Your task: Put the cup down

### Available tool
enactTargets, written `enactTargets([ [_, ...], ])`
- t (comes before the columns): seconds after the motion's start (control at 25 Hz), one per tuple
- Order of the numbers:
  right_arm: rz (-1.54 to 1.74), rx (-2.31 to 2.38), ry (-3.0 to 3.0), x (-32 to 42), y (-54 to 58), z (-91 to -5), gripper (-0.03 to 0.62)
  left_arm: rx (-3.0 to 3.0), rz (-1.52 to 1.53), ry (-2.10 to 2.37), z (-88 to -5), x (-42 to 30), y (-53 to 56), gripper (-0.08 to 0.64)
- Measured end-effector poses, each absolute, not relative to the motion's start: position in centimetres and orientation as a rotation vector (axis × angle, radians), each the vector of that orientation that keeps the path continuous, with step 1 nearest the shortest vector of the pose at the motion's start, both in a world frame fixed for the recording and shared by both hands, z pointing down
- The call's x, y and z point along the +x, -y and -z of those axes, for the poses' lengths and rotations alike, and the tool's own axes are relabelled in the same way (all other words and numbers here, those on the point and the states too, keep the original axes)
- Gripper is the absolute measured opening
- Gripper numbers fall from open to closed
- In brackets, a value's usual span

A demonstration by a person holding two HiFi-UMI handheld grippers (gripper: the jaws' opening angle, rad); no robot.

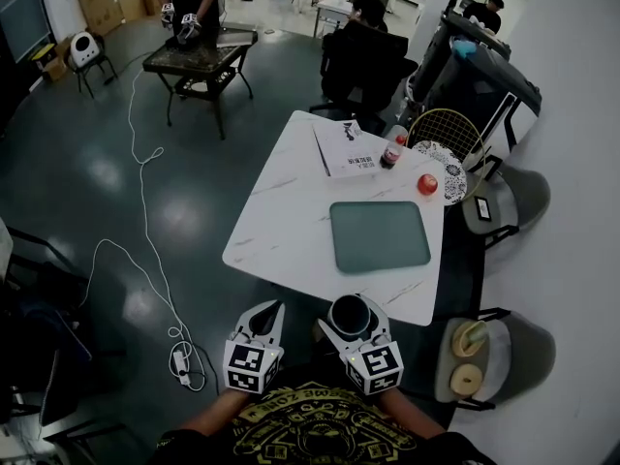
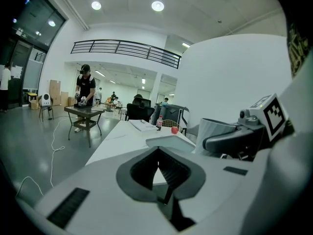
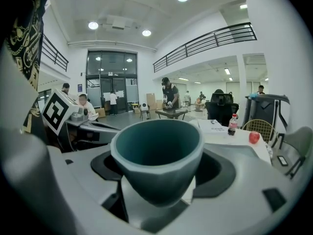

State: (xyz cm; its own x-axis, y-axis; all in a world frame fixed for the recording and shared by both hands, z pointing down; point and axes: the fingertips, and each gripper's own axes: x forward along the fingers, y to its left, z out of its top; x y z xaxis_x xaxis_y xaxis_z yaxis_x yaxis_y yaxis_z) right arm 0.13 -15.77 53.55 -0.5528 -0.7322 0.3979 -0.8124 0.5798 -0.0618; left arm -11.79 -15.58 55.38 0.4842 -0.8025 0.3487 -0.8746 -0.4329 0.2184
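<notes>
A dark teal cup point(image 1: 348, 312) sits upright between the jaws of my right gripper point(image 1: 349, 319), which is shut on it just short of the near edge of the white marble table point(image 1: 291, 231). In the right gripper view the cup point(image 3: 156, 151) fills the middle, its mouth open to the camera. A green mat point(image 1: 380, 236) lies on the table's near right part. My left gripper point(image 1: 271, 311) hangs beside the right one, jaws shut and empty, the pads point(image 2: 168, 168) meeting at their tips. The left gripper view shows the held cup point(image 2: 211, 133) at the right.
At the table's far end lie a booklet point(image 1: 347, 148), a cola bottle point(image 1: 391, 153), a red apple point(image 1: 427, 184) and a patterned plate point(image 1: 444, 170). Grey chairs point(image 1: 504, 356) stand to the right. A white cable point(image 1: 145, 260) runs over the floor at left. A person works at a black table point(image 1: 194, 61).
</notes>
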Motion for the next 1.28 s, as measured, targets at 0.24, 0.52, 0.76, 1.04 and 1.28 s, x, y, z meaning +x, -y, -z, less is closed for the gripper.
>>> enactTargets([
  [0.24,-0.336,1.245,2.503,2.4,19.6,-53.6,0.377,2.361,-0.300,1.407,-55.3,-9.3,19.0,0.009],
  [0.52,-0.355,1.241,2.515,5.9,23.8,-54.2,0.377,2.357,-0.340,1.403,-55.8,-5.5,22.8,0.009],
  [0.76,-0.364,1.255,2.527,9.0,26.6,-54.8,0.377,2.371,-0.377,1.392,-56.1,-2.4,25.5,0.009],
  [1.04,-0.375,1.258,2.536,11.7,29.9,-55.6,0.377,2.386,-0.410,1.380,-56.6,0.7,28.4,0.009],
  [1.28,-0.402,1.264,2.517,13.1,32.1,-56.6,0.377,2.353,-0.447,1.378,-57.9,1.7,30.2,0.009],
])
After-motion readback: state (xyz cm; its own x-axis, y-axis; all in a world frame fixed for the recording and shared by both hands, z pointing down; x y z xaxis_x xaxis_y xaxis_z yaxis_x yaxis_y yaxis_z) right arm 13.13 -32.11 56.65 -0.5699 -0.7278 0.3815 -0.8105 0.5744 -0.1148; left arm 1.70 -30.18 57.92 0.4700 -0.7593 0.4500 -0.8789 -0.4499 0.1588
